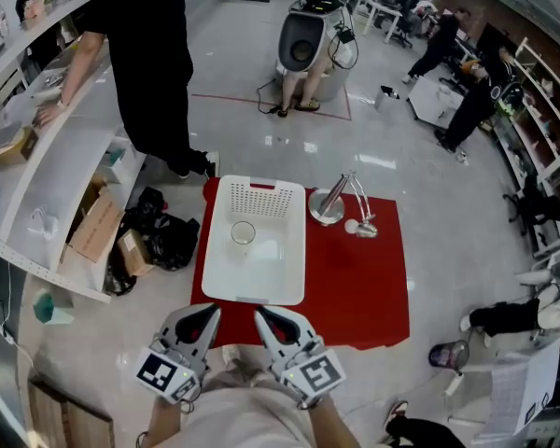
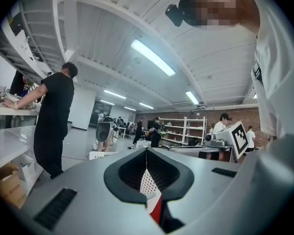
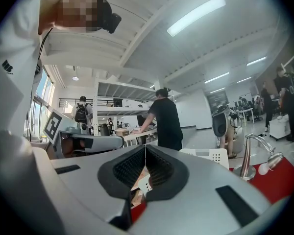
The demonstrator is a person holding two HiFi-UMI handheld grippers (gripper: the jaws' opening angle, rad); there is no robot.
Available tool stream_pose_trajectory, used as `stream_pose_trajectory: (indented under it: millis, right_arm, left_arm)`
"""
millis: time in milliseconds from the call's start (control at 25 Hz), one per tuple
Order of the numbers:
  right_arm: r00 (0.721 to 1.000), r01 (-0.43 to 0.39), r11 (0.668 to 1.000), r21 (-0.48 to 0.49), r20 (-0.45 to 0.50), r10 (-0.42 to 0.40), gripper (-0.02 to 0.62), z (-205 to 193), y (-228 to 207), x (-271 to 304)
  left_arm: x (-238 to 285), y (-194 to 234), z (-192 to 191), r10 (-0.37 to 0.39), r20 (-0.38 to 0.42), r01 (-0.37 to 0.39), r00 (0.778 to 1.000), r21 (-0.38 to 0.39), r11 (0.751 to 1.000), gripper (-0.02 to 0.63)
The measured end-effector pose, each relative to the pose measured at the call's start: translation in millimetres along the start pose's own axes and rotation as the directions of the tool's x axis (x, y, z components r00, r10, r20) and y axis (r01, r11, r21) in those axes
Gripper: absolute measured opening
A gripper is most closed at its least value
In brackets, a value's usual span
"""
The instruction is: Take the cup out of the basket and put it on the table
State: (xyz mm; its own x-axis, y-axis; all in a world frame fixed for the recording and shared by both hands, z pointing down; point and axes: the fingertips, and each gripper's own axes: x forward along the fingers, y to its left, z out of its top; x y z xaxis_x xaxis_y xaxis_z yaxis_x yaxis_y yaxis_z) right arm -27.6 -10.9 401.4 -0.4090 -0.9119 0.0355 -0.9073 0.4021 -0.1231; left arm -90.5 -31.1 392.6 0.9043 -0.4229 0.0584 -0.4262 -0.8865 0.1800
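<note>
A clear cup (image 1: pixel 244 233) stands upright inside the white plastic basket (image 1: pixel 280 278), which rests on the left part of the red table (image 1: pixel 355 287). Both grippers hover side by side at the table's near edge, short of the basket and pointing level toward it. My left gripper (image 1: pixel 211 310) is shut with nothing between its jaws, and in its own view the tips (image 2: pixel 146 150) meet. My right gripper (image 1: pixel 260 314) is likewise shut and empty, its tips (image 3: pixel 145 147) touching. The basket's rim (image 3: pixel 206 155) shows ahead in the right gripper view. Neither gripper view shows the cup.
A silvery metal stand with a bent arm (image 1: pixel 341 203) sits on the table just right of the basket. A person in black (image 1: pixel 149 54) leans at the white counter (image 1: pixel 65 129) on the left. Boxes and black bags (image 1: pixel 140 236) lie on the floor beside the table.
</note>
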Motion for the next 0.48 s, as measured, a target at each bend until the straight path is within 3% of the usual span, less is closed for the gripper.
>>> stream_pose_trajectory:
  millis: [480]
  right_arm:
    - [0.999, 0.046, 0.999, -0.017, -0.020, -0.046, 0.009, 1, -17, 43]
  left_arm:
    - [23, 41, 12, -0.048, 0.011, 0.048, 0.999, -0.017, 0.999, 0.011]
